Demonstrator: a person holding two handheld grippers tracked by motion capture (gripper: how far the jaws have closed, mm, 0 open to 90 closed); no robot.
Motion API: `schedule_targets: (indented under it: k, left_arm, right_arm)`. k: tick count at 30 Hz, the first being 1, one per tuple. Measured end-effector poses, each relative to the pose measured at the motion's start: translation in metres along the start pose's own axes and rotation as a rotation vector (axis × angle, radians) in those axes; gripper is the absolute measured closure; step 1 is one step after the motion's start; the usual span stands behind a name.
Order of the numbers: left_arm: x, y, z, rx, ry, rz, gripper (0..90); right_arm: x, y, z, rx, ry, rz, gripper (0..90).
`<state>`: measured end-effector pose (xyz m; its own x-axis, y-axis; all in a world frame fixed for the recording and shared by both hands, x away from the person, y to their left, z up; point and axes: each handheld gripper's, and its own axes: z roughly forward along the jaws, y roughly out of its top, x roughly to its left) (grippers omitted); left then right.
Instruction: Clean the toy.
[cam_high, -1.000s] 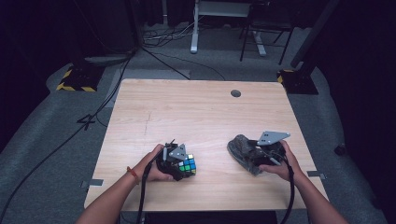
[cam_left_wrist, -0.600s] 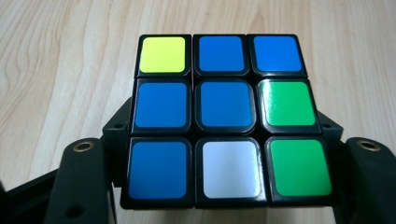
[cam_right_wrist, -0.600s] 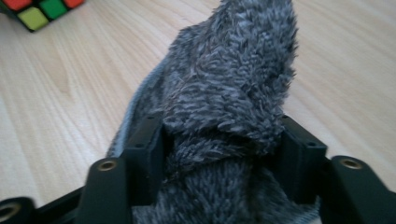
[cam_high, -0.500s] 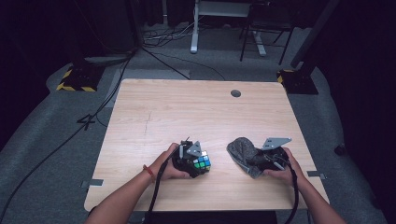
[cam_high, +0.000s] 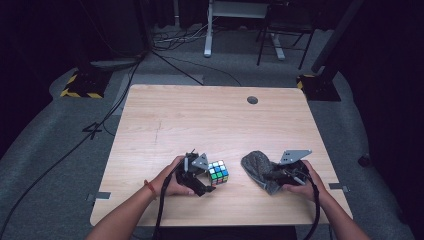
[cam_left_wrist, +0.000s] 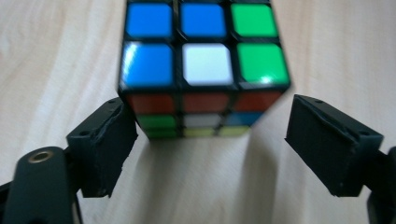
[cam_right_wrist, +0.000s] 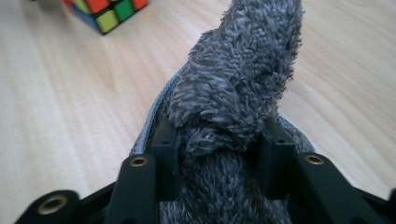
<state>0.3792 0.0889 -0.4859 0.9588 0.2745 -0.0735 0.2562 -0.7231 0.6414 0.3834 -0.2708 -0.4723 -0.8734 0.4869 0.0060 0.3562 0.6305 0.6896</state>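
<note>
A scrambled Rubik's cube (cam_high: 218, 172) rests on the wooden table (cam_high: 200, 120) near its front edge. My left gripper (cam_high: 205, 179) sits just left of it, open. In the left gripper view the cube (cam_left_wrist: 205, 60) stands just beyond the gripper (cam_left_wrist: 210, 140), with the two jaws spread wider than the cube. A fluffy grey cloth (cam_high: 256, 166) lies bunched at the front right, and my right gripper (cam_high: 273, 176) is shut on it. The right gripper view shows the cloth (cam_right_wrist: 238, 84) pinched in the gripper (cam_right_wrist: 217, 140), and a corner of the cube (cam_right_wrist: 105, 11) at the top left.
A round cable hole (cam_high: 252, 100) sits near the table's far edge. Bare wood stretches across the far half of the table. Cables (cam_high: 175, 45) and a chair base (cam_high: 280, 35) lie on the floor behind it.
The cube and my left gripper have moved right, toward the cloth, and the cube now rests on the table between open jaws. My right gripper with the cloth has hardly shifted.
</note>
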Motion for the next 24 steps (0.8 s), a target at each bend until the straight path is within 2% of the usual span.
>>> schedule_targets:
  k: [2,3,5,8,10,11,12,13,14,15,16,17,18,19,21,24]
  left_arm:
    - [-0.003,-0.001,0.001,0.020,-0.007,0.017,17.6]
    - [-0.005,-0.001,0.001,0.030,-0.010,0.014,18.4]
    - [-0.010,0.000,0.002,0.046,-0.003,0.034,19.3]
    - [-0.014,0.001,0.003,0.047,-0.026,0.051,20.5]
    - [-0.017,0.002,0.002,0.052,-0.009,0.065,23.2]
    - [-0.016,0.002,0.002,0.045,-0.007,0.069,21.1]
    - [-0.013,0.001,0.002,0.037,0.023,0.064,19.1]
    - [-0.009,0.000,0.001,0.014,0.026,0.042,18.7]
    - [-0.004,-0.001,-0.001,-0.014,0.006,0.021,18.7]
    - [0.001,-0.001,-0.001,-0.033,0.007,0.023,18.3]
    - [0.003,0.001,-0.001,-0.039,0.029,0.028,17.5]
    - [0.006,0.004,0.001,-0.031,0.054,0.050,17.6]
    - [0.007,0.006,0.003,-0.025,0.060,0.072,17.1]
    - [0.009,0.009,0.006,-0.026,0.052,0.107,15.8]
    - [0.011,0.016,0.012,-0.033,0.005,0.130,15.3]
    - [0.009,0.027,0.021,-0.035,0.002,0.167,15.6]
  right_arm:
    - [0.006,0.001,0.002,0.002,0.052,-0.012,63.3]
    - [0.011,0.003,0.004,0.008,0.070,-0.025,63.5]
    - [0.017,0.006,0.007,0.011,0.095,-0.046,63.7]
    - [0.028,0.012,0.012,0.014,0.115,-0.069,63.7]
    - [0.032,0.014,0.016,0.019,0.111,-0.075,63.8]
    - [0.032,0.015,0.017,0.022,0.108,-0.077,63.8]
    - [0.032,0.015,0.018,0.022,0.111,-0.078,63.8]
    - [0.032,0.016,0.019,0.021,0.119,-0.072,63.7]
    - [0.031,0.016,0.020,0.022,0.124,-0.072,63.7]
    - [0.031,0.016,0.020,0.020,0.126,-0.070,63.7]
    - [0.030,0.015,0.020,0.018,0.130,-0.069,63.6]
    - [0.030,0.015,0.020,0.017,0.131,-0.069,63.6]
    - [0.029,0.015,0.020,0.017,0.131,-0.070,63.4]
    - [0.029,0.015,0.021,0.018,0.131,-0.070,63.4]
    - [0.029,0.015,0.021,0.015,0.134,-0.071,63.4]
    - [0.029,0.016,0.023,0.016,0.132,-0.070,63.4]
